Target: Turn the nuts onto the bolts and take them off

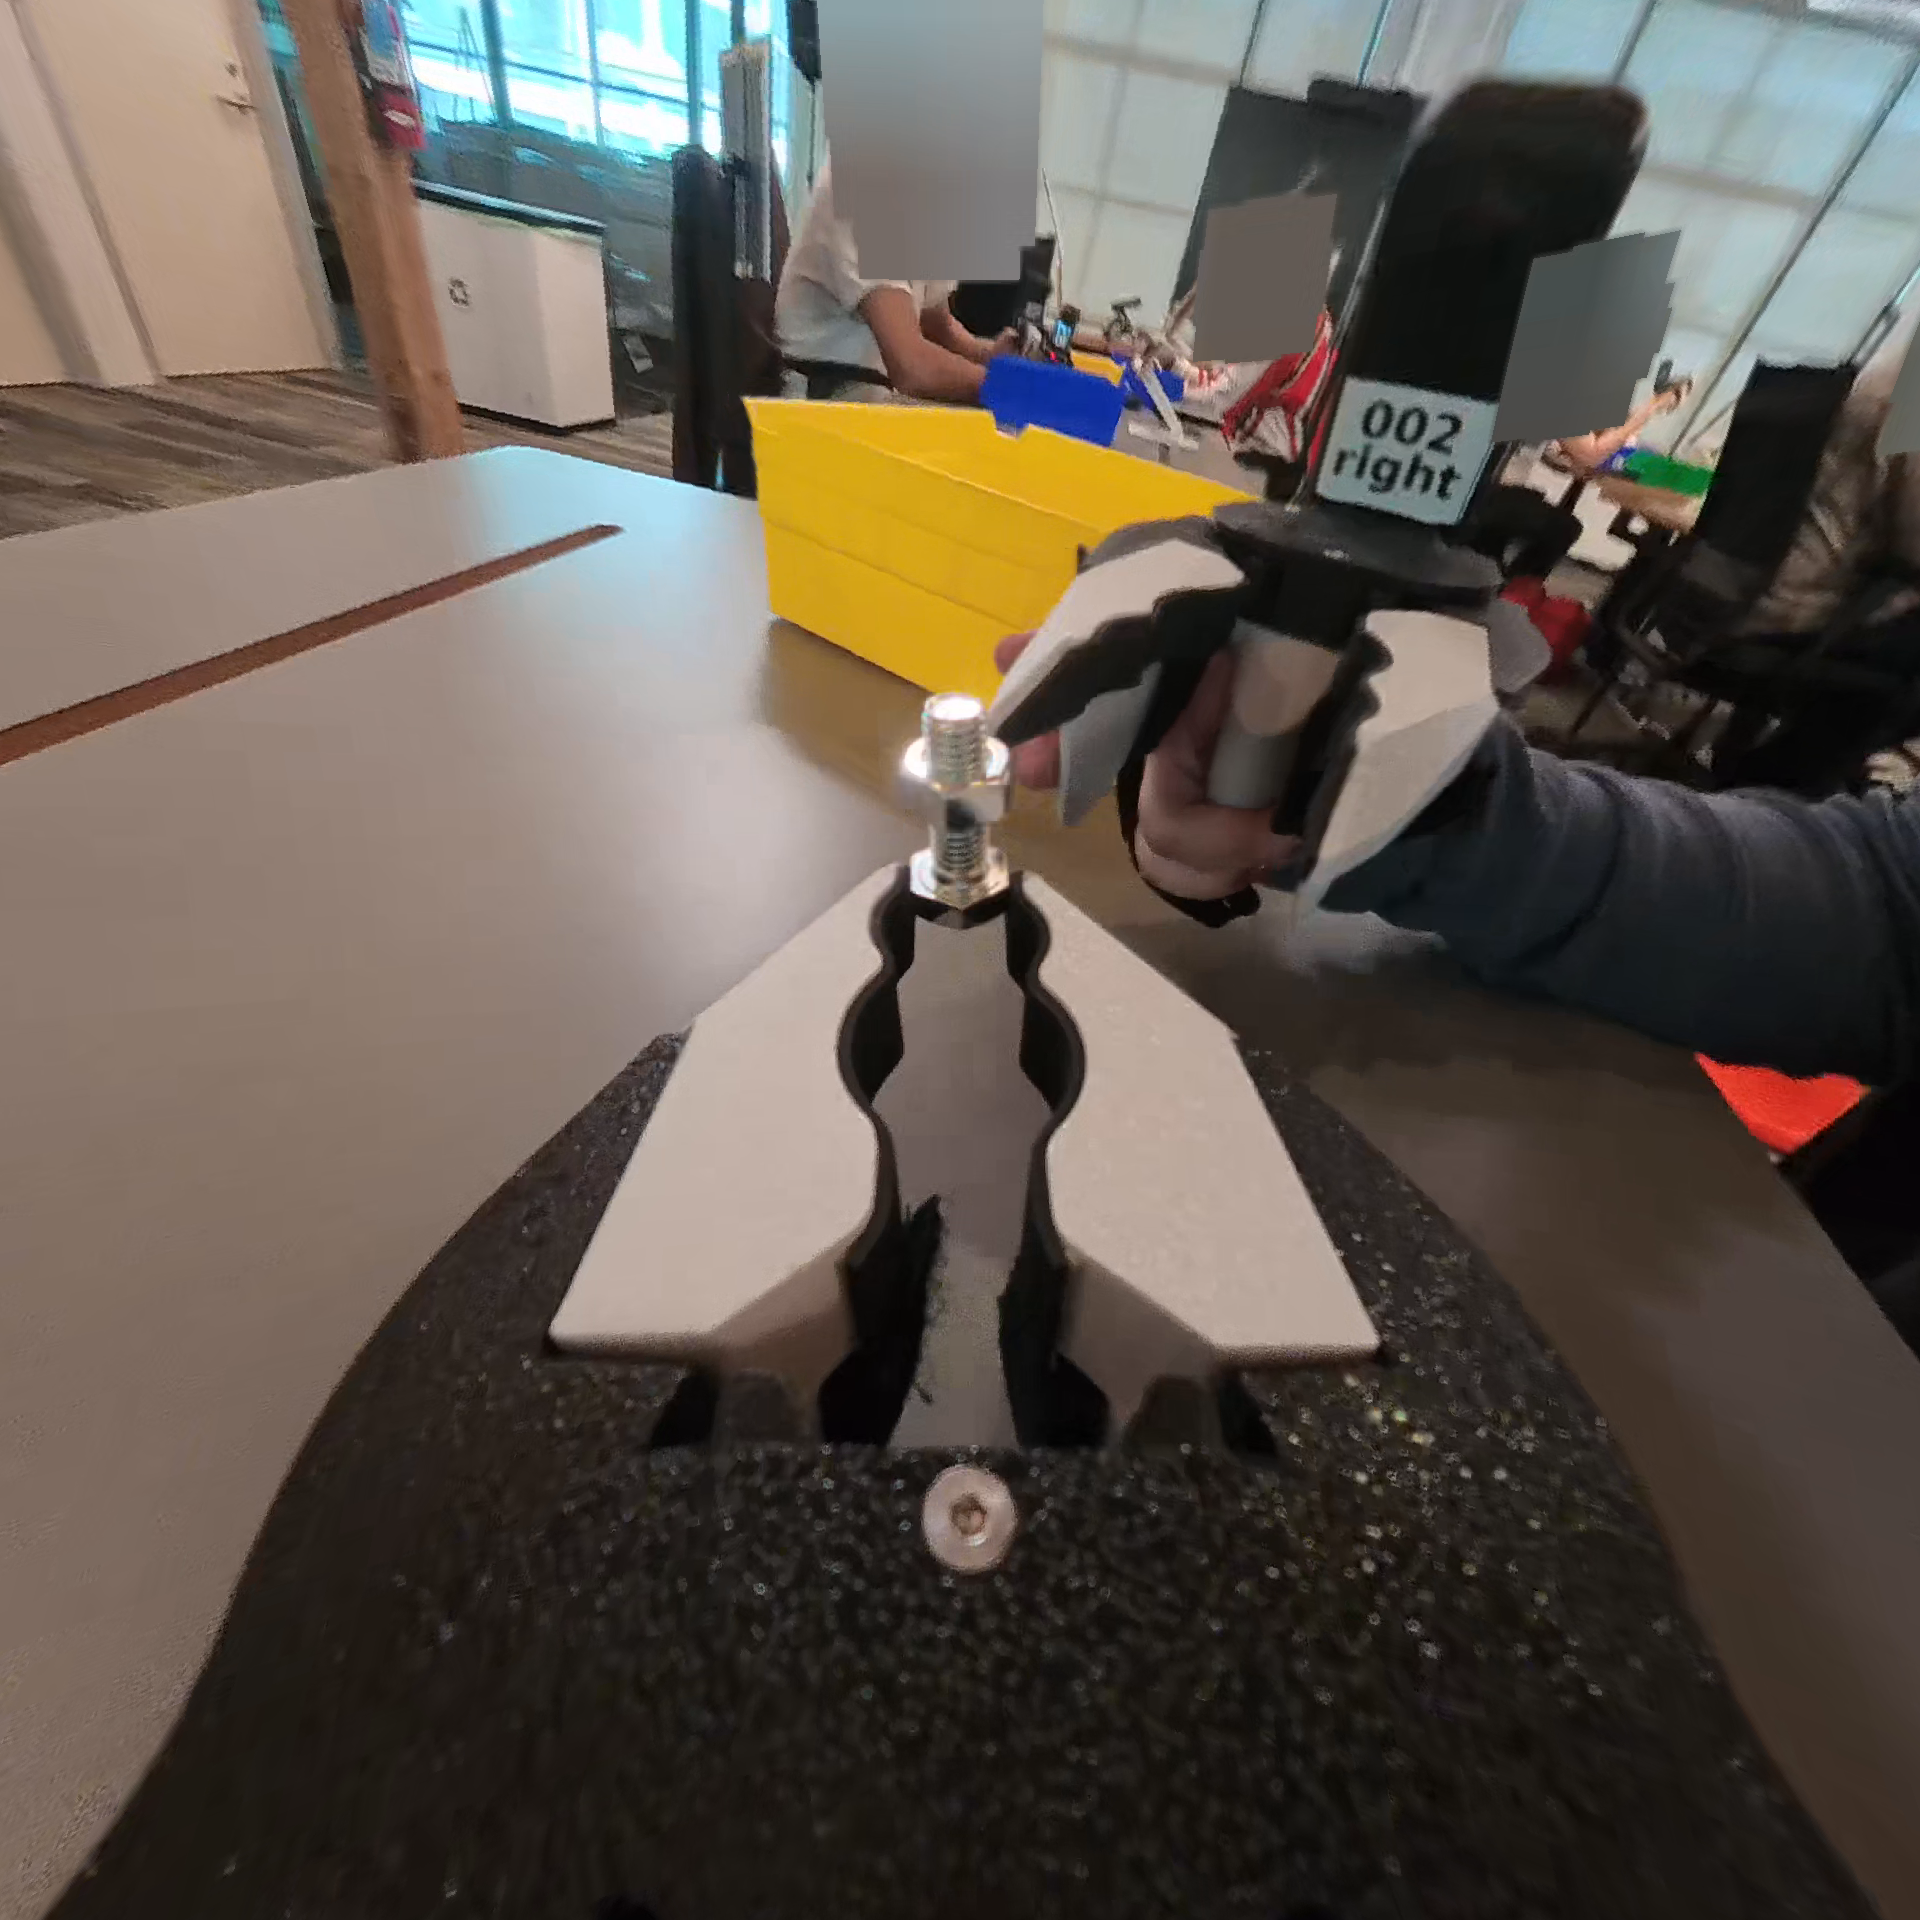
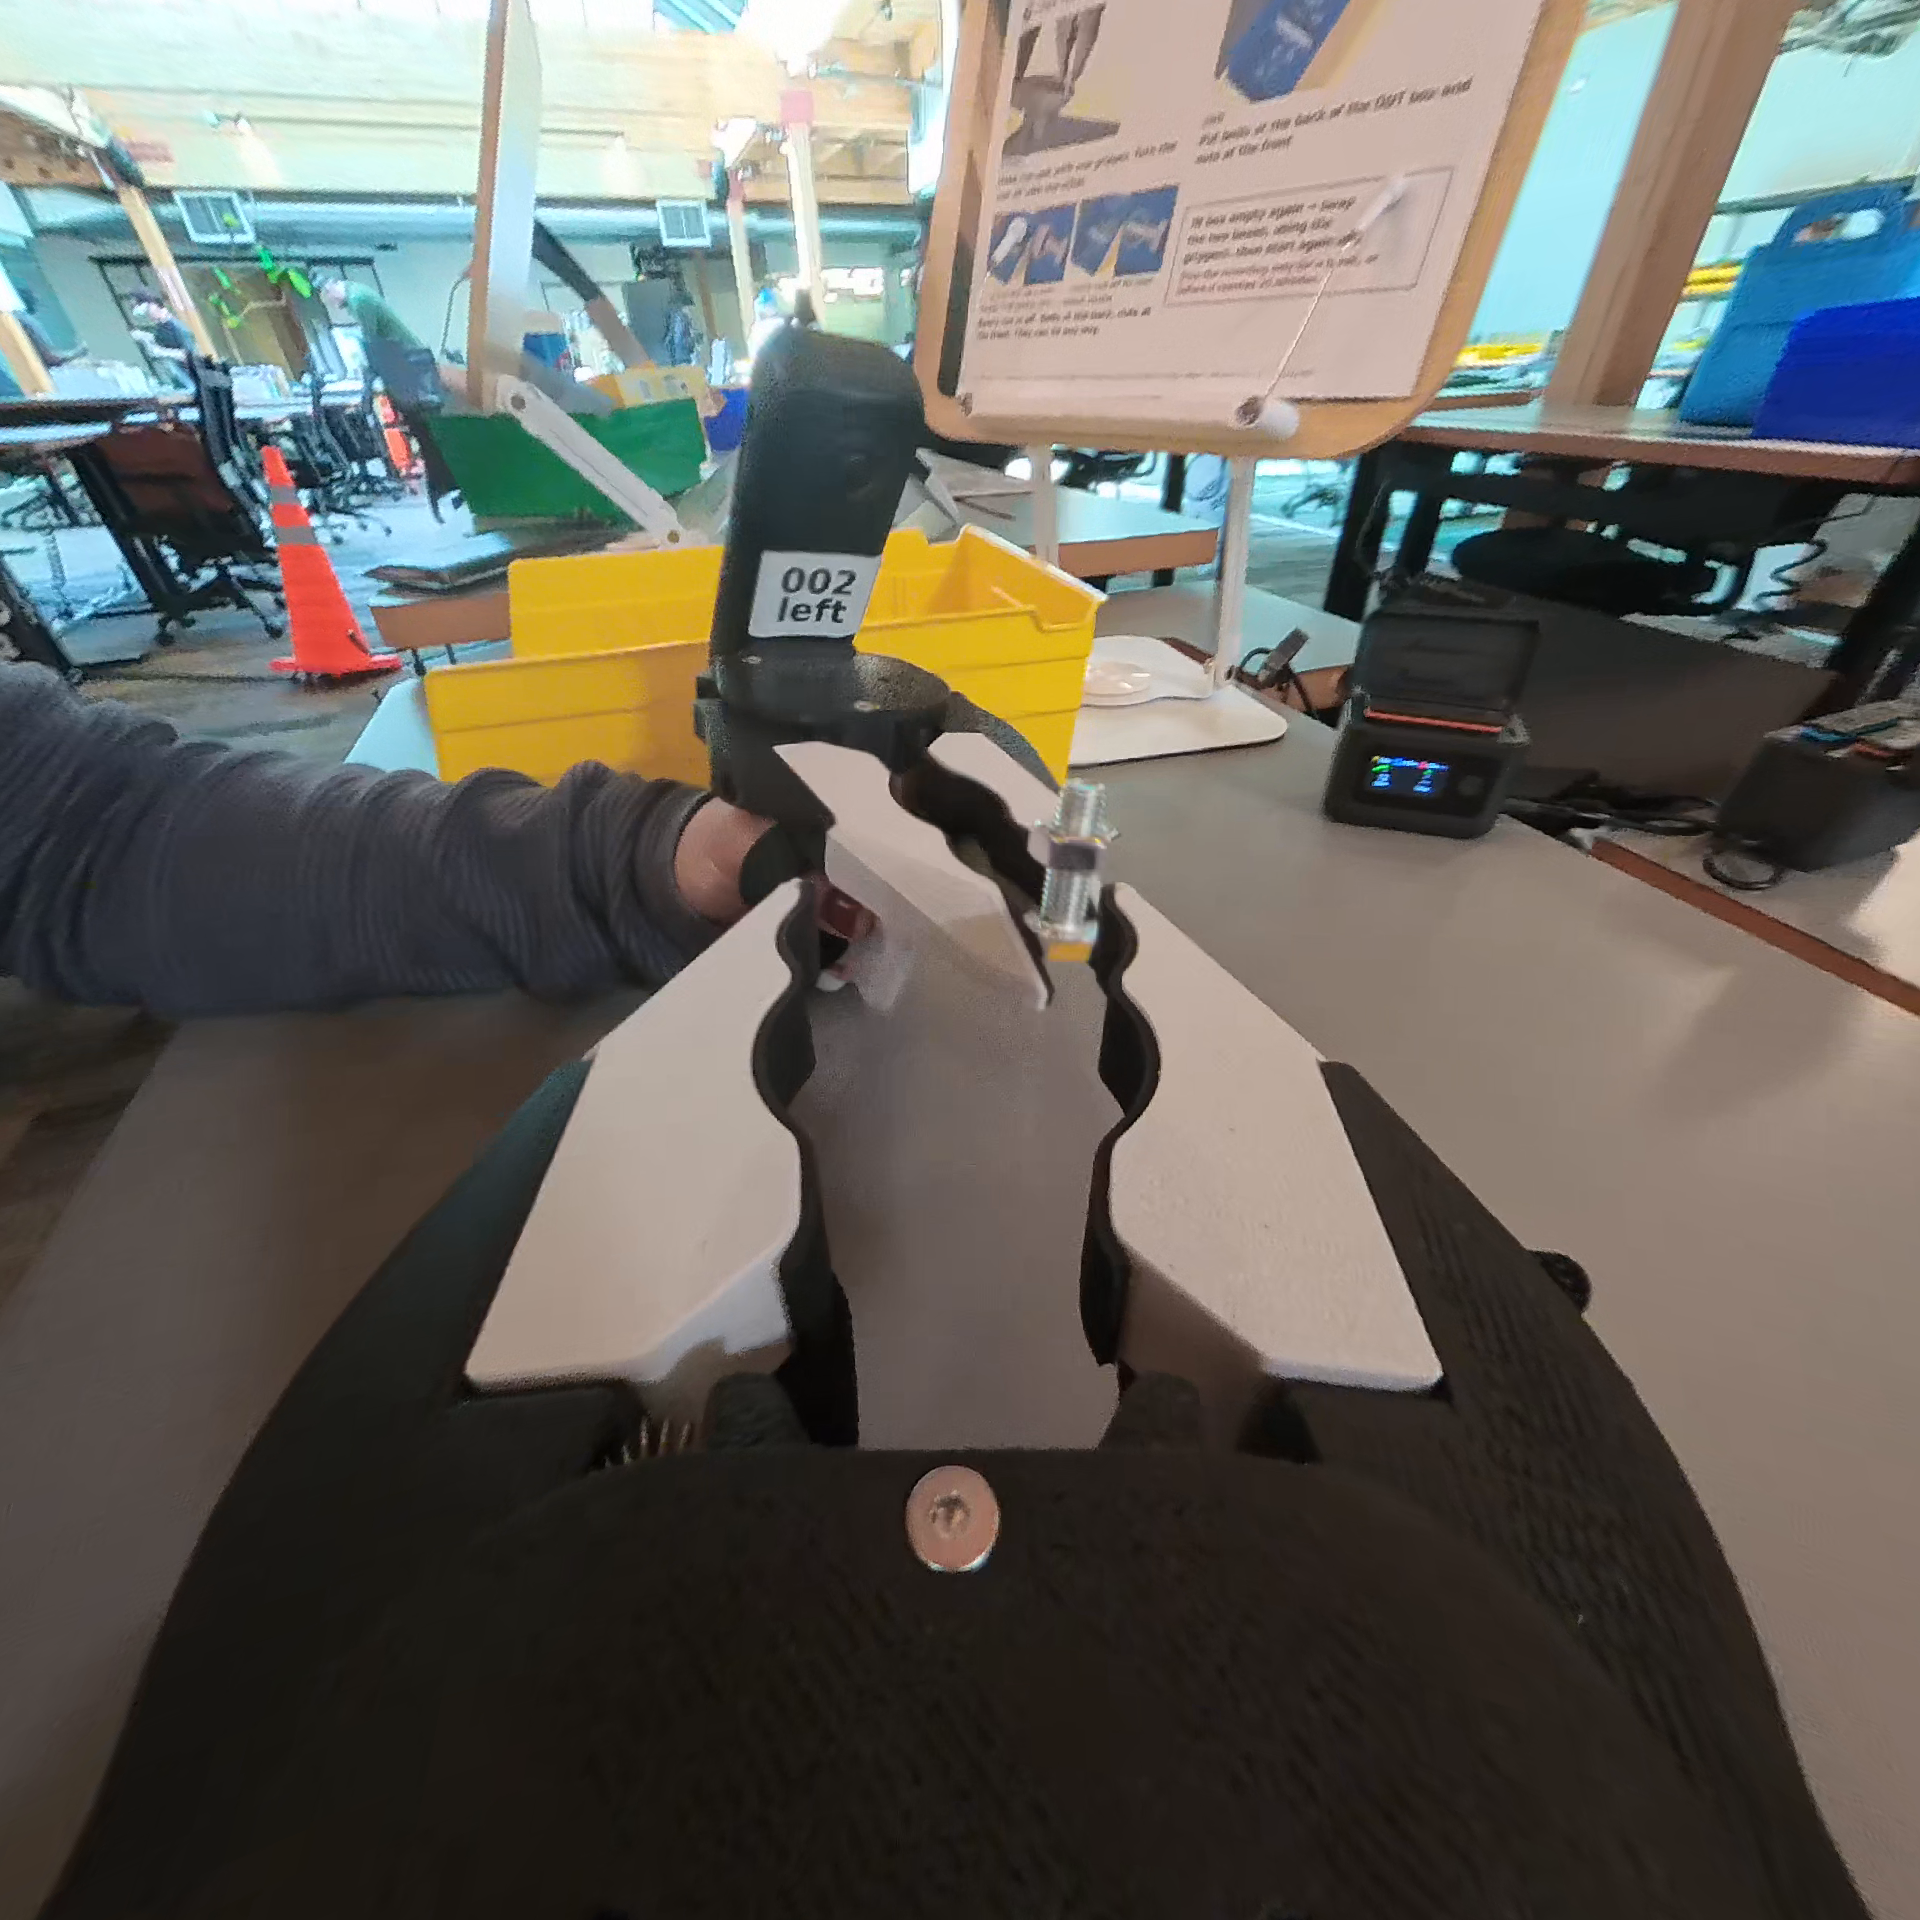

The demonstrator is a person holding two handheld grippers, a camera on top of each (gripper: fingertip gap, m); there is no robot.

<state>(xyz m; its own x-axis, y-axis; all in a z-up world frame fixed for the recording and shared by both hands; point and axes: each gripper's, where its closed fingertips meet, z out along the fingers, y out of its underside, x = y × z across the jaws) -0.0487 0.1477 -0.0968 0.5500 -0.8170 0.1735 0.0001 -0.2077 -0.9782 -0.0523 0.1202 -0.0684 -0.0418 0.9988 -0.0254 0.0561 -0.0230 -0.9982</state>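
A silver bolt (image 1: 951, 847) stands upright with its head clamped between my left gripper's (image 1: 956, 906) fingertips. A silver nut (image 1: 954, 779) sits about halfway up its thread. My right gripper (image 1: 1153, 800) comes in from the right, open, with one fingertip (image 1: 1003, 725) against the nut. In the right wrist view my right gripper (image 2: 956, 914) is wide open and holds nothing. There the bolt (image 2: 1070, 894) and nut (image 2: 1075, 857) stand just inside its right fingertip (image 2: 1120, 920). The left gripper (image 2: 1049, 961) holds the bolt head from the far side.
A yellow bin (image 1: 914, 520) stands on the grey table (image 1: 416, 831) behind the bolt; it also shows in the right wrist view (image 2: 582, 707). A board on a white stand (image 2: 1195, 208) and a black device with a small screen (image 2: 1434, 748) stand at the right. People sit at tables behind. My left and right fingertips are right by each other.
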